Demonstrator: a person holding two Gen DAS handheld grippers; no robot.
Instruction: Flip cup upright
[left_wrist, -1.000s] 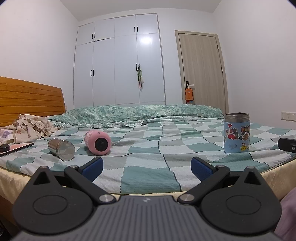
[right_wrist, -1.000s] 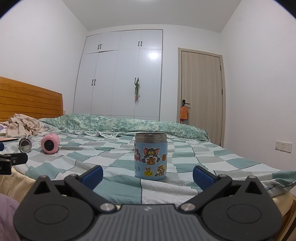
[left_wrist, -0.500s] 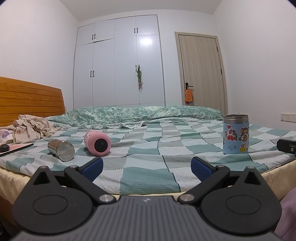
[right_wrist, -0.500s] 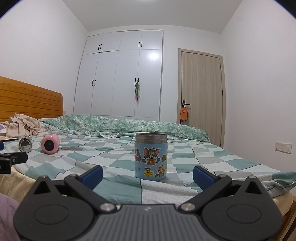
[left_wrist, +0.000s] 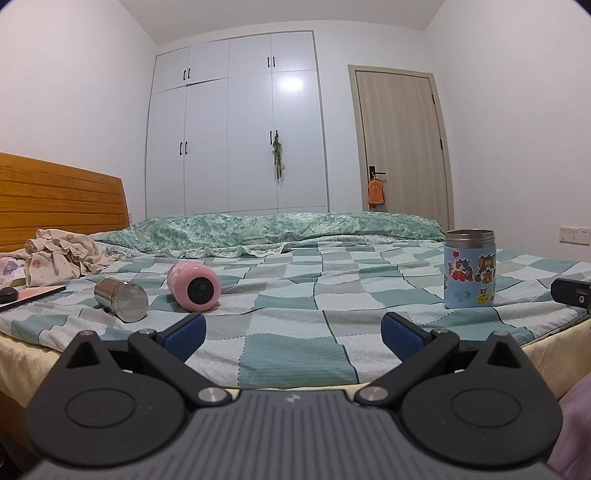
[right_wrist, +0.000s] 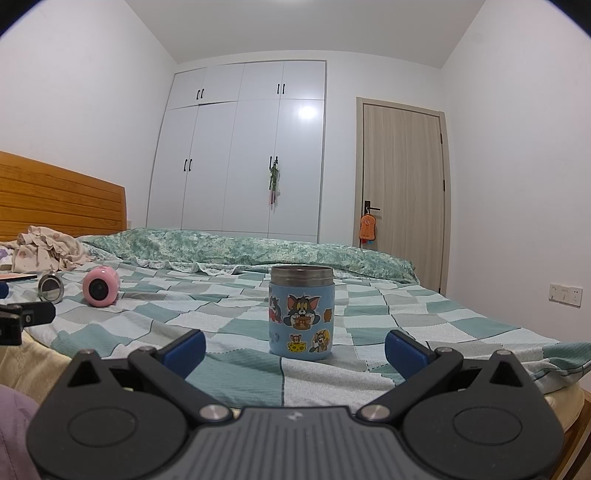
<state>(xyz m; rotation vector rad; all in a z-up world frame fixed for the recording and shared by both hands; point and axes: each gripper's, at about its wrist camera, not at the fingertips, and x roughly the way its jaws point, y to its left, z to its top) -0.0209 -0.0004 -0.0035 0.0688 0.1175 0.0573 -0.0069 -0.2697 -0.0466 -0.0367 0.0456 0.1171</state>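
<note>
A pink cup (left_wrist: 192, 285) lies on its side on the checkered bedspread (left_wrist: 295, 325), left of centre, its end facing me. A steel cup (left_wrist: 121, 299) lies on its side just left of it. Both show far left in the right wrist view, the pink cup (right_wrist: 100, 287) and the steel cup (right_wrist: 51, 287). A blue cartoon-sticker cup (right_wrist: 301, 312) stands upright in front of my right gripper (right_wrist: 294, 347); it also shows at the right in the left wrist view (left_wrist: 469, 273). My left gripper (left_wrist: 293, 332) is open and empty at the bed's near edge. My right gripper is open and empty.
Crumpled clothes (left_wrist: 59, 254) and a flat pink item (left_wrist: 33, 293) lie at the far left near the wooden headboard (left_wrist: 55, 199). A folded green quilt (left_wrist: 288, 229) runs along the bed's far side. White wardrobe and a door stand behind.
Almost nothing has moved; both views shift very slightly. Both grippers stay open and the cups stay where they were.
</note>
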